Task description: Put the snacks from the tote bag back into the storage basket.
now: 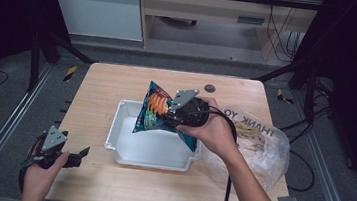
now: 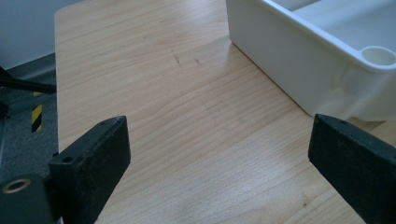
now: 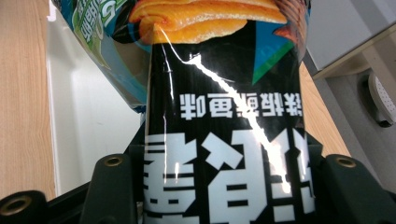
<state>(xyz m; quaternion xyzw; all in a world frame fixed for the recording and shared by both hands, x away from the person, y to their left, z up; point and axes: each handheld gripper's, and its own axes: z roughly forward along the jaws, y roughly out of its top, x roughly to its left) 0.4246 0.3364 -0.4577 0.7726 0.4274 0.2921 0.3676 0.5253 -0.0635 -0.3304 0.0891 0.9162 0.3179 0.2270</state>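
I'm holding the crinkly blue-and-black foil snack bag clamped in my right tongs, hovering over the white plastic tray mid-desk. It's light, puffy and slippery, so I'm pinching the flat end. Left tongs are idling apart near the desk's front-left corner.

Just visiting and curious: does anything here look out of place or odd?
Nothing is spilled or broken. The snack bag hangs tilted over the white tray, clamped in the right tool, with its print upside down in the right gripper view.
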